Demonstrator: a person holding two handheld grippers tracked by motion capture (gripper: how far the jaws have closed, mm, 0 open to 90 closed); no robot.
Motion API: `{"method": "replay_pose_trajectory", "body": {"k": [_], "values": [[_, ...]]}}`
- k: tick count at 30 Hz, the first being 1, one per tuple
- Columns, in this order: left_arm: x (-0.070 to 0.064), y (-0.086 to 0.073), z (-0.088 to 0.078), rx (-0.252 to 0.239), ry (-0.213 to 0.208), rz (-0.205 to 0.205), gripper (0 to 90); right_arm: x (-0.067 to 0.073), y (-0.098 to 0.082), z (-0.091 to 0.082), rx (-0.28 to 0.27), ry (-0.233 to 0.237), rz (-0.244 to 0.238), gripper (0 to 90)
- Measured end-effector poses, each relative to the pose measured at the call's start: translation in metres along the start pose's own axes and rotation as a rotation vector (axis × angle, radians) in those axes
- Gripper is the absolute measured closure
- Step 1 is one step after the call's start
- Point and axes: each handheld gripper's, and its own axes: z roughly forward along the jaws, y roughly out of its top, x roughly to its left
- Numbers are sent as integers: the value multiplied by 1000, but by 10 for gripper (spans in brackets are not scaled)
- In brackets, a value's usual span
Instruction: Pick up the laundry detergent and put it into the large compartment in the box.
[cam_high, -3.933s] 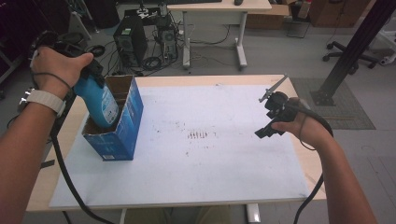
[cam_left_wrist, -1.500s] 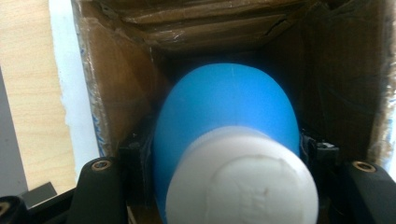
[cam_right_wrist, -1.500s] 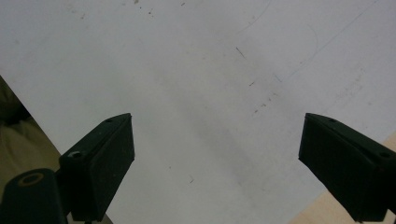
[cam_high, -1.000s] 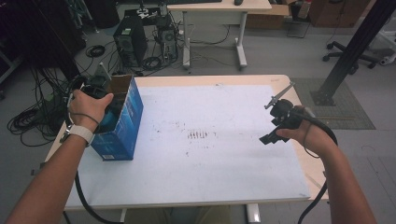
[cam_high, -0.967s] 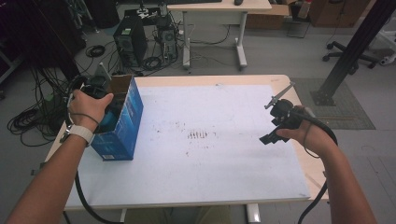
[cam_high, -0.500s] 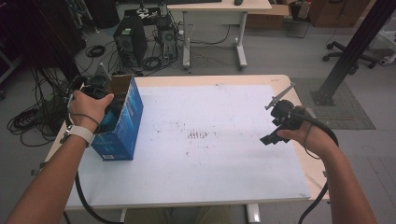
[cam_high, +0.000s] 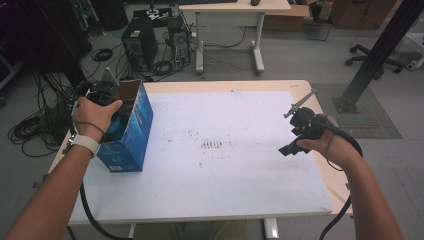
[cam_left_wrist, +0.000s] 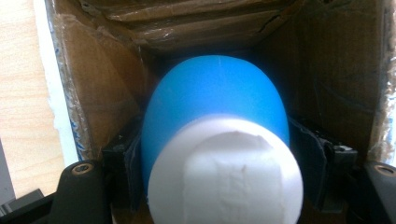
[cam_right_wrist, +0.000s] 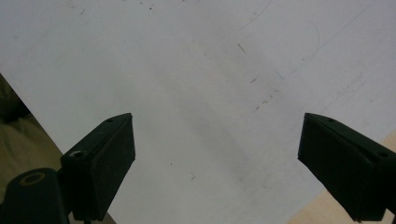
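- The blue bottle (cam_left_wrist: 215, 100) with its white cap (cam_left_wrist: 224, 170) sits inside the blue cardboard box (cam_high: 131, 131), which stands at the left edge of the table (cam_high: 260, 85), toward the far corner.
- I judge the bottle to be smooth, rigid plastic, light to moderate in weight and probably slippery on its rounded shoulder; the best hold is across the straight body below that shoulder, not on the cap.
- My left gripper (cam_left_wrist: 215, 154) is down in the box with a jaw on either side of the bottle; its jaws have just been opening, the bottle is between them, and the pads look just clear of its sides.
- The box walls are rough brown corrugated card inside, torn at the rim, printed glossy blue outside; stiff enough to stand, easy to nudge.
- My right gripper (cam_right_wrist: 215, 163) hovers spread wide and empty over the white sheet (cam_high: 240, 165) near the table's right edge.
- The sheet is flat, matte and faintly scuffed, over a pale wood top.
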Motion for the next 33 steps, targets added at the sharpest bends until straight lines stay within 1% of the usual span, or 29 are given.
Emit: {"method": "replay_pose_trajectory", "body": {"k": [4, 7, 11, 15, 20, 33], "values": [[0, 0, -1, -1, -4, -2, 248, 0, 0, 0, 0, 0, 0, 111], [0, 0, -2, -2, -9, -5, 242, 0, -1, 0, -1, 0, 0, 111], [0, 0, -3, 3, -7, -3, 241, 0, -1, 0, -1, 2, 0, 110], [0, 0, -5, 7, -16, -3, 237, 1, -2, 0, -1, 2, 1, 111], [-1, 0, -7, 19, -14, 12, 237, 1, -4, -1, -4, 1, 2, 111], [-1, -1, -14, 13, -28, 16, 231, 3, -4, -3, -9, -1, -2, 111]]}}
